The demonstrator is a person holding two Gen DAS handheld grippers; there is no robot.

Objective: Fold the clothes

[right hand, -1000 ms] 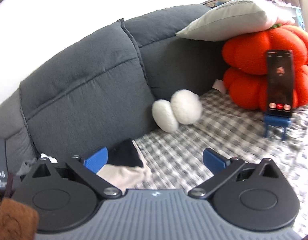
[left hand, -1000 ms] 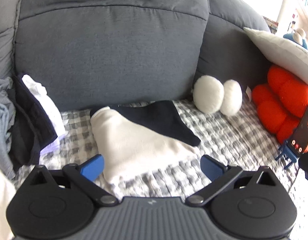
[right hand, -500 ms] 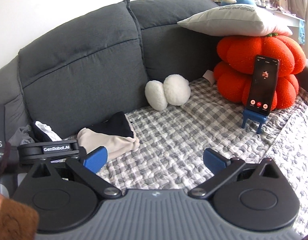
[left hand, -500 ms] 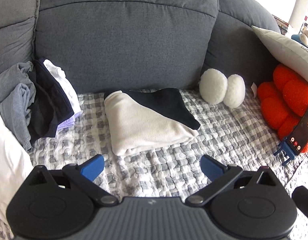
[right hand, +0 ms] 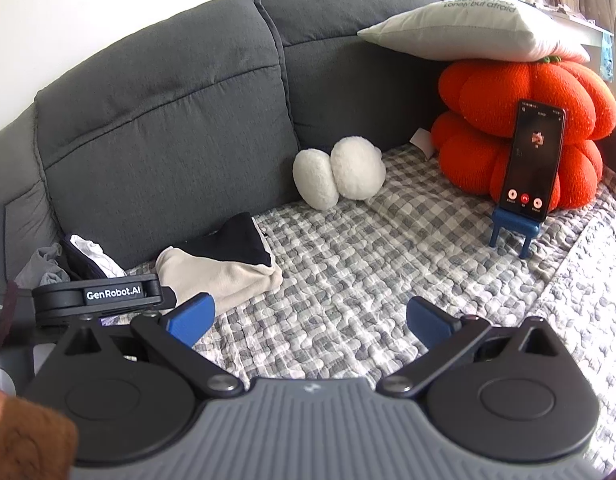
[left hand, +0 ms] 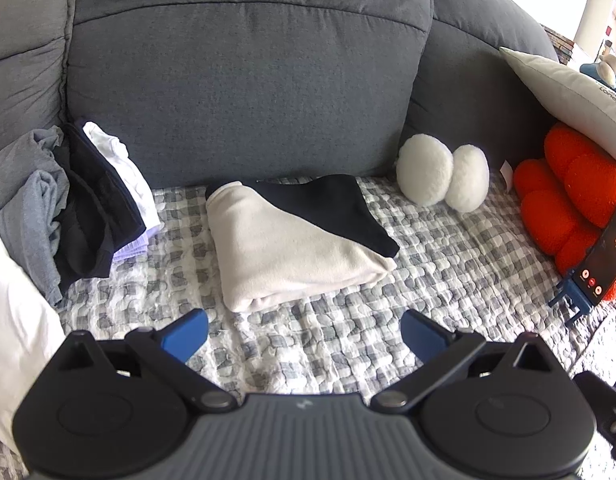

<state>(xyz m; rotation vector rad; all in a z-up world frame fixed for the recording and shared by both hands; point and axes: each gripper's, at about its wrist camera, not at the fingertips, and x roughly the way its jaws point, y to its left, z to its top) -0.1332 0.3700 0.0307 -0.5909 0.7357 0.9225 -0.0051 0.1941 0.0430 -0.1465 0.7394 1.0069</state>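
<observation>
Folded cream-and-black garment (left hand: 292,240) resting on the checked sofa cover (left hand: 447,264), straight ahead of the left hand-held gripper (left hand: 304,334), long axis slanting from back-left to front-right. Left hand-held gripper nearer; jaws wide, empty. Right hand-held gripper (right hand: 309,322) likewise spread and empty, garment off to its left. Pile of unfolded clothes (left hand: 64,208) at far left, probably next. Compared with a second ago: both pulled back, garment farther away and fully in view.
</observation>
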